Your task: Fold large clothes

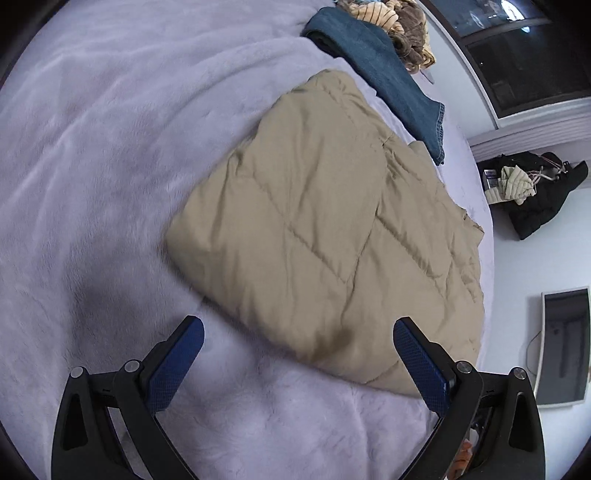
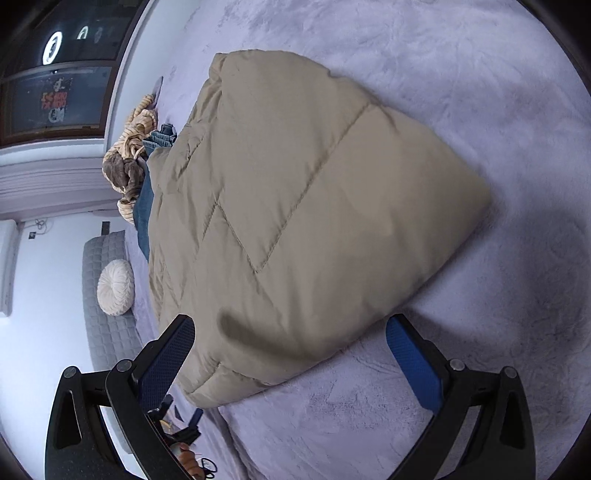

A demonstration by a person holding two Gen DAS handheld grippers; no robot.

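A folded tan jacket (image 1: 325, 229) lay on the bed (image 1: 110, 147), jeans (image 1: 384, 74) and a striped garment (image 1: 399, 22) just beyond it. Both the left tool (image 1: 297, 339) and the right tool (image 2: 290, 339) stood wide and empty.

Wide lavender blanket (image 1: 110, 147) lies bare, free to cross; tan quilted jacket (image 1: 325, 229) bulks mid-bed, folded jeans (image 1: 376, 74) just beyond it.

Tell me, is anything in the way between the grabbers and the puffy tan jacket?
Nothing visible. Both the left gripper and right gripper are open just above the folded tan quilted jacket.
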